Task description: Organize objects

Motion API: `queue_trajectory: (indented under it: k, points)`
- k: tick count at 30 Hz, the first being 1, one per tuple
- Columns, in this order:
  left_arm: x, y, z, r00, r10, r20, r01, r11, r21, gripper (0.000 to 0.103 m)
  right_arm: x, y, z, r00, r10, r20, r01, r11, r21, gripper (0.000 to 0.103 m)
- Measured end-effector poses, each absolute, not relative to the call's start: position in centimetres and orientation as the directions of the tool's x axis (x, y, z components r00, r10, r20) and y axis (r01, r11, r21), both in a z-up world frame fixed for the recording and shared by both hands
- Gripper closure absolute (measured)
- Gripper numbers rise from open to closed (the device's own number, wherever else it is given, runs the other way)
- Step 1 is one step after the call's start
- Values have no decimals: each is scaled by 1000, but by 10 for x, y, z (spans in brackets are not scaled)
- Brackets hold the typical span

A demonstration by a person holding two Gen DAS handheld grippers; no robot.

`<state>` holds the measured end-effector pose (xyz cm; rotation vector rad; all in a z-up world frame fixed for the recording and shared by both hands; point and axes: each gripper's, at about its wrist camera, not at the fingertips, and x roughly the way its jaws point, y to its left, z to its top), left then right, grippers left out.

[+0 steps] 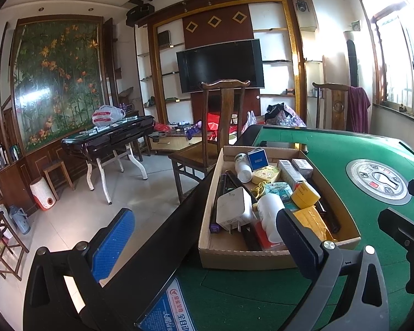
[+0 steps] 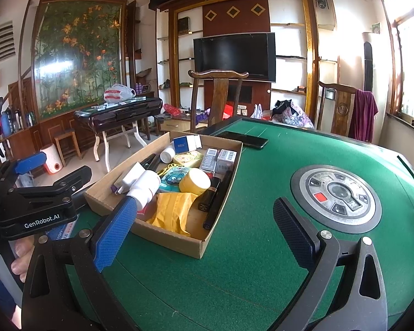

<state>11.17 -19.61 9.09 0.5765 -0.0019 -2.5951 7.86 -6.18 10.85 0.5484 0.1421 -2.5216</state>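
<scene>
1. A shallow cardboard box [image 2: 198, 244] sits on the green table [image 2: 262, 248], near its left edge, packed with small things.
2. Inside the box lie a white charger [image 1: 233, 211], a white bottle [image 2: 146, 186], a round yellow tub [image 2: 194, 181], a yellow padded envelope [image 2: 174, 212], a black tube [image 2: 216, 201], a blue box [image 2: 180, 144] and a few small cartons [image 2: 226, 158].
3. The left gripper [image 1: 204, 244] hangs at the near end of the box, jaws spread wide and holding nothing. Its right finger [image 1: 296, 237] stands in front of the box's near right corner; its left finger [image 1: 111, 244] is out past the table edge, over the floor.
4. The right gripper [image 2: 204, 230] is also released, jaws wide apart and empty. Its left finger [image 2: 113, 234] shows in front of the box's near left side, just below the white bottle; its right finger [image 2: 294, 233] is over bare felt, near the round metal panel [image 2: 336, 193].
5. A black phone [image 2: 244, 138] lies on the felt just beyond the box's far end.
</scene>
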Motion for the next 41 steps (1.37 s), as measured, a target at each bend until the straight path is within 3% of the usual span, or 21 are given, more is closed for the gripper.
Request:
queue_trajectory:
  k: [41]
  points:
    - [112,-195,76,-800,-440,-408,444,-891,92,0,80,-63,111,-768,-485,-419,530,-848,12,3]
